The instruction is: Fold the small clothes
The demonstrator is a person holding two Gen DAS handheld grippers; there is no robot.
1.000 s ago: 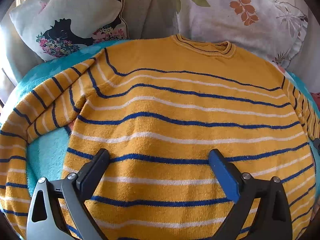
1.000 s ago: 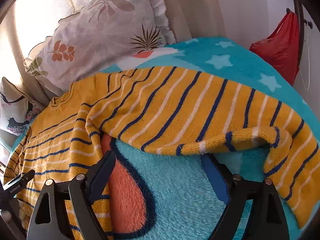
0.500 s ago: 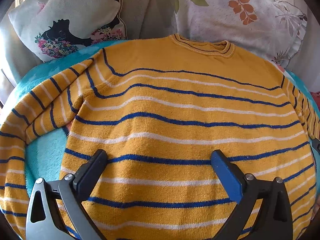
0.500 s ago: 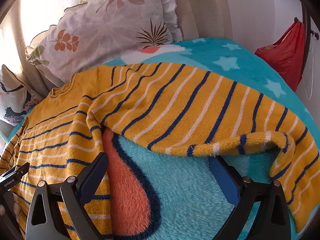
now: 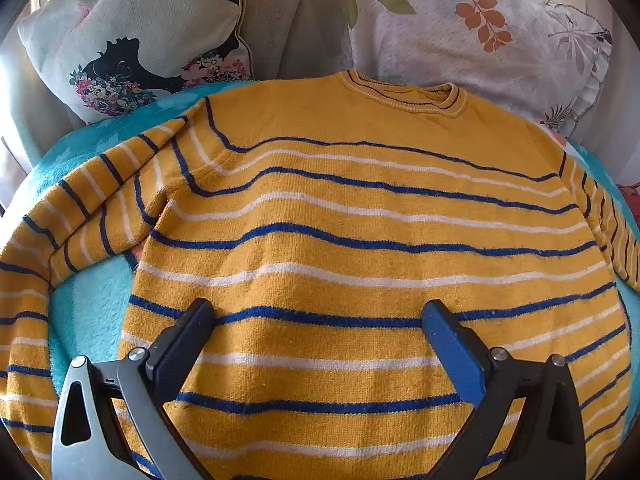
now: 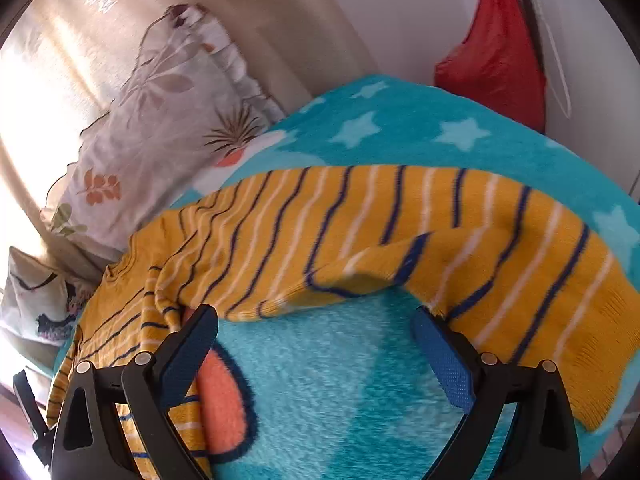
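A yellow sweater [image 5: 360, 216] with blue and white stripes lies flat on a turquoise blanket [image 5: 88, 312], collar toward the pillows. My left gripper [image 5: 318, 320] is open and empty, hovering over the sweater's lower body. Its left sleeve [image 5: 80, 216] lies bent at the left. In the right wrist view the sweater's right sleeve [image 6: 400, 232] stretches across the blanket [image 6: 340, 392], rumpled near the middle. My right gripper [image 6: 316, 328] is open and empty, just in front of that sleeve, its right finger close to the cuff end.
Two patterned pillows [image 5: 132, 36] [image 5: 500, 40] lean against the back behind the collar. A red bag [image 6: 500, 56] hangs on the wall at the right. Part of the left gripper [image 6: 28, 408] shows at the right wrist view's left edge.
The right gripper has moved forward and right toward the sleeve and tilted up, and the sleeve's fold has shifted. The left gripper has barely moved.
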